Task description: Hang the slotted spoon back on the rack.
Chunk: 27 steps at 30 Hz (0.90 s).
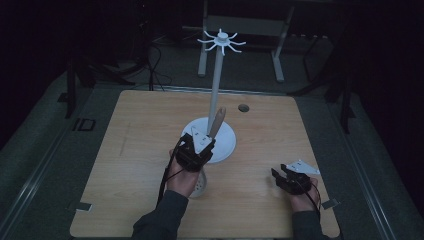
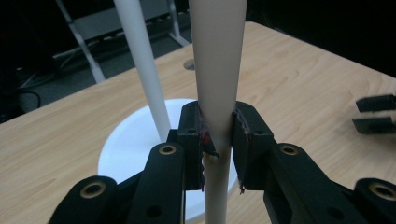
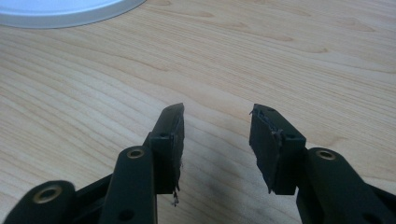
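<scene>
Dim room, wooden surface point(image 1: 130, 150): left tool point(image 2: 217, 135) grips the utensil handle point(image 2: 217, 70) beside the hook stand point(image 1: 217, 90), hanging undone; right tool point(image 3: 217, 140) rests wide, empty.

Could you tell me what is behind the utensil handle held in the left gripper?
Behind the handle rise the stand's pole and white base. The handle and left gripper cover part of the base.

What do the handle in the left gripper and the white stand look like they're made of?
Handle: probably pale wood, matte, smooth and tapered; plastic is possible. Stand: likely white plastic or painted metal, slight sheen on its round base. Left gripper clamps the handle.
</scene>
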Motion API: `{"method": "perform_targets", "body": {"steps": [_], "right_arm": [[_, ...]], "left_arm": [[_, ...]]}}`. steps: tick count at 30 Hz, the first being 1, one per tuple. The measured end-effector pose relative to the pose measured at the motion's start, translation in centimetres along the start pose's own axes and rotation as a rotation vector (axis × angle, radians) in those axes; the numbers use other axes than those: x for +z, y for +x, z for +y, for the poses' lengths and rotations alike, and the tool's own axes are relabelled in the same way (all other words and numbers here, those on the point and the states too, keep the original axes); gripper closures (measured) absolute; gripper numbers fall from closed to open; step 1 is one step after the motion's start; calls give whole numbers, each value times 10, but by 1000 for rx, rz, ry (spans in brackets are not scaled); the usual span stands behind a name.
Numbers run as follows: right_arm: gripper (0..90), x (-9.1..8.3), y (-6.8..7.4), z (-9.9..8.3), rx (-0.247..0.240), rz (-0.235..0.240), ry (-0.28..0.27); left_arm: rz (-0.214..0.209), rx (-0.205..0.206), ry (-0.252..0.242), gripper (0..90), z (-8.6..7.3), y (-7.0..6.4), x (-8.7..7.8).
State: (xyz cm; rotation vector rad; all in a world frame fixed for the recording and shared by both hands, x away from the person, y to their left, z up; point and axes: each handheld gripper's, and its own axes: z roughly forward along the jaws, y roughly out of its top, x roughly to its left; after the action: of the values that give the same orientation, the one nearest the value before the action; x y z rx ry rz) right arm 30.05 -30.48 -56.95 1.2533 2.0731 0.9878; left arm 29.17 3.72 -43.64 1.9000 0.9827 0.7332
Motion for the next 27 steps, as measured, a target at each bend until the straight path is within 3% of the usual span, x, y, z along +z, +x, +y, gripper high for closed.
{"method": "perform_targets", "body": {"steps": [7,27], "right_arm": [[548,1,1,0,-7,-3,1],[550,1,1,0,-13,-5,2]], "left_arm": [[49,-30,-52,750,6,2,-3],[169,-75,-112,751,21,0,6]]}}
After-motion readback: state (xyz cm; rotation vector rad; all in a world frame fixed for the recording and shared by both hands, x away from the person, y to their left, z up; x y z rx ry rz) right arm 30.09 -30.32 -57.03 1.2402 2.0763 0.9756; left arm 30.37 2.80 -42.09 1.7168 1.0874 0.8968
